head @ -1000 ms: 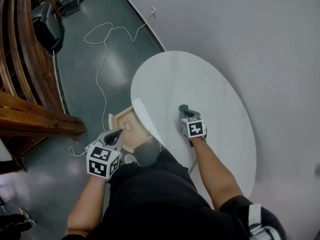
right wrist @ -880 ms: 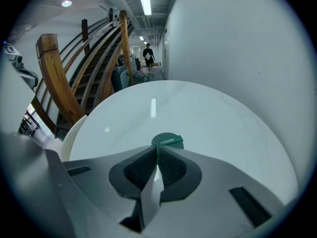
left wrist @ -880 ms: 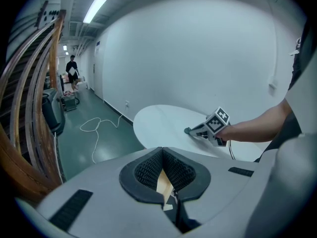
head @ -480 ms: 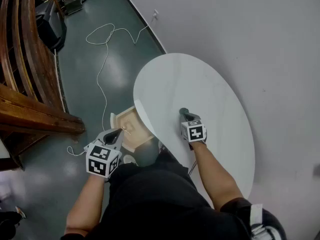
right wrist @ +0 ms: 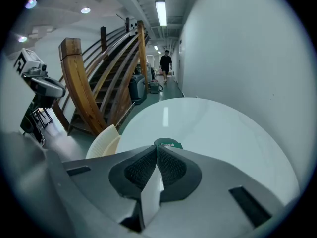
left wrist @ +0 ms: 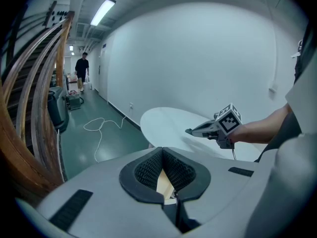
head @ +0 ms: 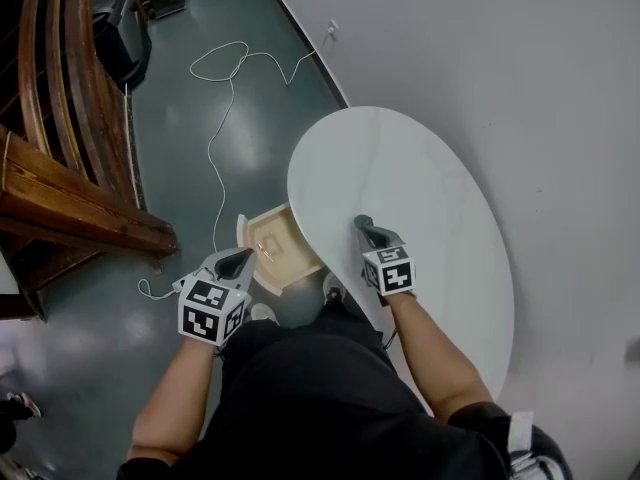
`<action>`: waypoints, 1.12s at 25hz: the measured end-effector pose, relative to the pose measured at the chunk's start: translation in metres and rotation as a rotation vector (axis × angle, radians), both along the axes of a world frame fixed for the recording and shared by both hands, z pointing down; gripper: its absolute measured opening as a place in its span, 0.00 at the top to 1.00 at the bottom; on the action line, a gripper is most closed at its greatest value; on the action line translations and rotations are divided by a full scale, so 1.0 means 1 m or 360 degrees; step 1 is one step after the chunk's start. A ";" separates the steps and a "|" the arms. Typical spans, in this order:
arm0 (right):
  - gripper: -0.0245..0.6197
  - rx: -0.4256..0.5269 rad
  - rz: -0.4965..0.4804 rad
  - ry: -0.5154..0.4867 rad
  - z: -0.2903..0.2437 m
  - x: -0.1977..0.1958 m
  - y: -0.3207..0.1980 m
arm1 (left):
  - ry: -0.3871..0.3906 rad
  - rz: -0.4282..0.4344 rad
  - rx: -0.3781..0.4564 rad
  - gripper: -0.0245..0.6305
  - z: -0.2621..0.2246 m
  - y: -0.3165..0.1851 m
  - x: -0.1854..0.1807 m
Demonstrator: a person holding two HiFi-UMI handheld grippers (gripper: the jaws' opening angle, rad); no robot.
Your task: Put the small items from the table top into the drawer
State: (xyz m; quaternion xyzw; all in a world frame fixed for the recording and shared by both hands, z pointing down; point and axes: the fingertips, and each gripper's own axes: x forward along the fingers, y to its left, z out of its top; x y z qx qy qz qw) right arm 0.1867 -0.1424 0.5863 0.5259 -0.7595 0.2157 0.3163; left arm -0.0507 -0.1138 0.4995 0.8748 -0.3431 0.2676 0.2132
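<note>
1. Now the right gripper [head: 364,227] has just closed its jaws on the small green item [right wrist: 167,144], over the counter [head: 440,178], right of the open drawer [head: 291,254].
2. Left gripper [head: 242,259], jaws together and empty, hovers at the drawer's left side.
3. Carrying the item to the drawer likely comes next.

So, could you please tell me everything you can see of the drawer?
The drawer is a shallow box of pale wood. It stands pulled out from under the near-left edge of the white oval table, open to view from above. Its front looks paler and curved. Something small lies on its floor. The left gripper points at its front edge; whether they touch cannot be told.
</note>
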 end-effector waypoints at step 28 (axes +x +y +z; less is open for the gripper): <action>0.94 -0.0427 -0.0854 0.0075 0.114 -0.205 0.055 | -0.0018 -0.0326 -0.0149 0.94 0.042 0.026 -0.090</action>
